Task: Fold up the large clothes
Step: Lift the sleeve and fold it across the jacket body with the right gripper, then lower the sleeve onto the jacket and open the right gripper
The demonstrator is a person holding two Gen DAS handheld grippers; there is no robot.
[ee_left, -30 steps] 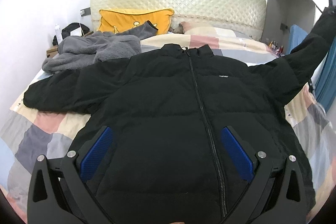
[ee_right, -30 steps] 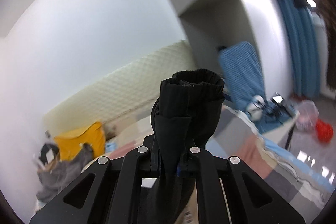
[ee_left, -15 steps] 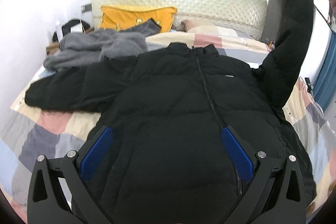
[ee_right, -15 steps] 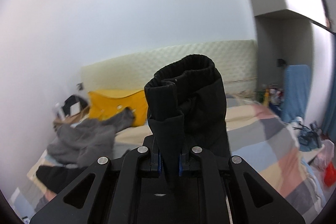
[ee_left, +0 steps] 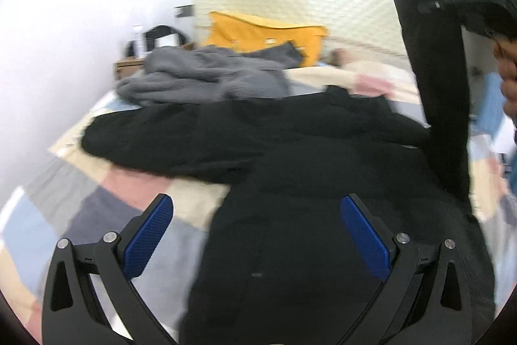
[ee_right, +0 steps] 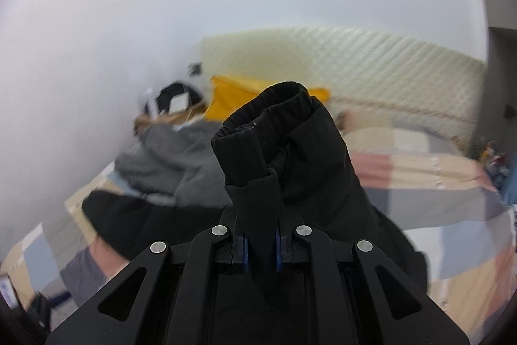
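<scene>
as right gripper (ee_right: 260, 248) clamps sleeve (ee_right: 290, 151) | sleeve now lifted over jacket (ee_left: 323, 183) | left gripper (ee_left: 257, 235) apart

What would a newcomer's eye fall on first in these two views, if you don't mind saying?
Most striking is the black puffer jacket spread across the patchwork bed, with one sleeve lifted up on the right, its cuff pinched in the right claw. The left claw hangs open above the jacket's lower front. Behind, a yellow pillow sits against the cream quilted headboard, with a crumpled grey fleece beside it.
</scene>
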